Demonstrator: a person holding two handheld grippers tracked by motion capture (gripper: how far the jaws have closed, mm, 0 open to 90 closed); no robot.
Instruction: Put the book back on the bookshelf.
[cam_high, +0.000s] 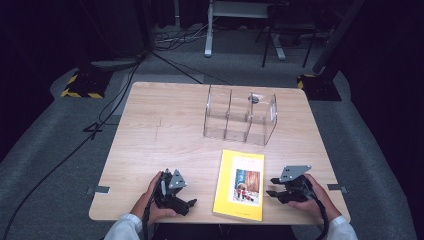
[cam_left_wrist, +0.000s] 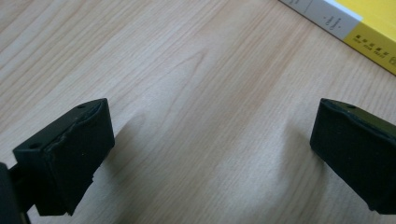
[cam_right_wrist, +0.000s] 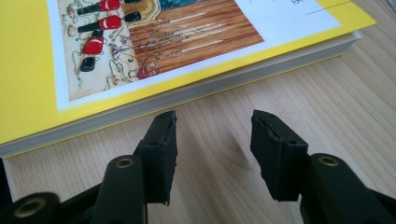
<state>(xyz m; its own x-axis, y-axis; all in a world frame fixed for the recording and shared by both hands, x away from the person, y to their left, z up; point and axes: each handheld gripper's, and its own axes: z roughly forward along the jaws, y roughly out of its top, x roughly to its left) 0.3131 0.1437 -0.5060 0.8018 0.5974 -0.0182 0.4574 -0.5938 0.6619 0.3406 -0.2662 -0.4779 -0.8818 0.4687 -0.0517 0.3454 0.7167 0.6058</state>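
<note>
A yellow book (cam_high: 240, 184) with a picture on its cover lies flat near the table's front edge, between my two grippers. My left gripper (cam_high: 191, 203) rests low over the wood left of the book, jaws wide open and empty (cam_left_wrist: 212, 140); the book's spine (cam_left_wrist: 348, 28) shows at the top right of the left gripper view. My right gripper (cam_high: 272, 187) sits just right of the book, open, its fingertips close to the page edge (cam_right_wrist: 212, 128) without touching it. The book cover (cam_right_wrist: 140, 42) lies right ahead in the right gripper view.
A clear plastic organiser (cam_high: 240, 115) with upright dividers stands at the back of the wooden table (cam_high: 160, 130), beyond the book. Bare wood spreads across the left half. Cables and stand feet lie on the grey floor past the far edge.
</note>
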